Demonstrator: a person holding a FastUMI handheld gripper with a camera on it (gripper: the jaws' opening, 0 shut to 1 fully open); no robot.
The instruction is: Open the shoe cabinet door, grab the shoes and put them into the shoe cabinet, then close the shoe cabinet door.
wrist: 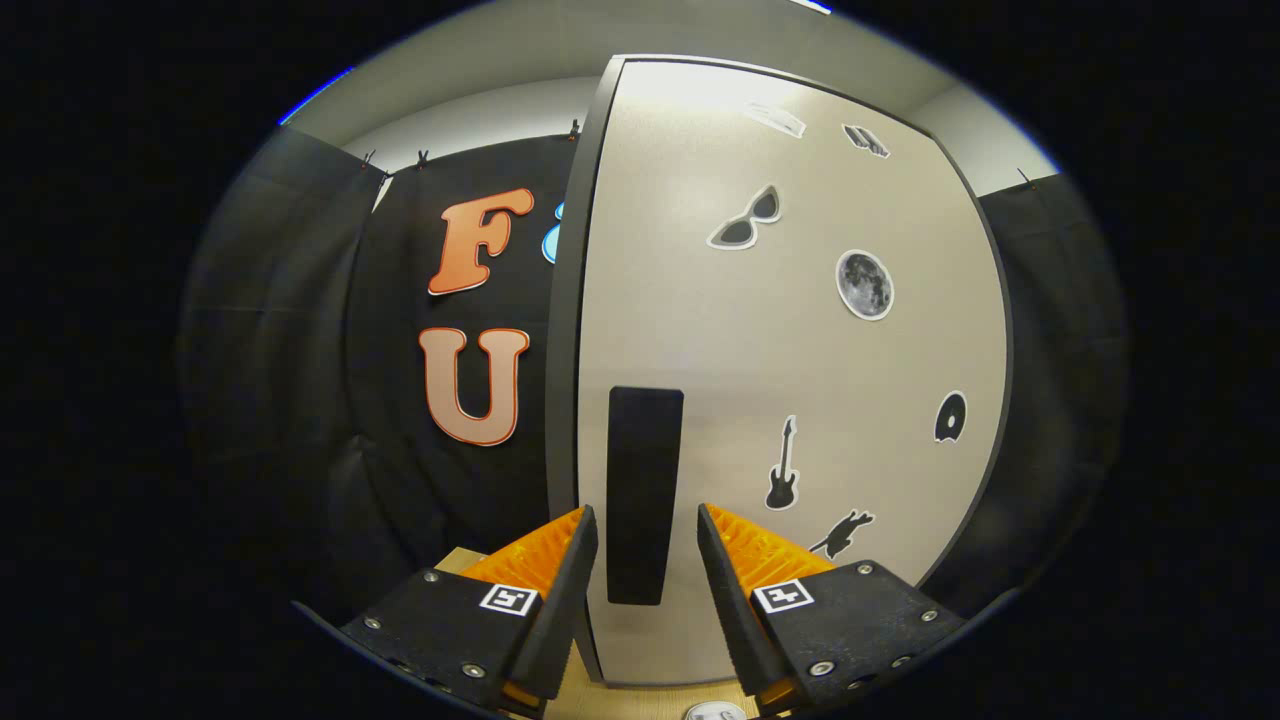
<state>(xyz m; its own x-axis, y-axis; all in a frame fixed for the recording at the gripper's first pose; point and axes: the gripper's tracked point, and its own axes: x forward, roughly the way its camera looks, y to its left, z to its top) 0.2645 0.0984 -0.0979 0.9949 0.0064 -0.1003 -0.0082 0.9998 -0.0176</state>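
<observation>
While the shoe cabinet door (780, 380) sits closed, its handle (644, 495) lies between the fingers (560, 590). Jaws wide, not gripping.

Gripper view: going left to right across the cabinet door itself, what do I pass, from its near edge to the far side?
Door edge → black handle, which sits between the open gripper fingers → guitar sticker → moon sticker → dark round sticker near the far edge.
</observation>
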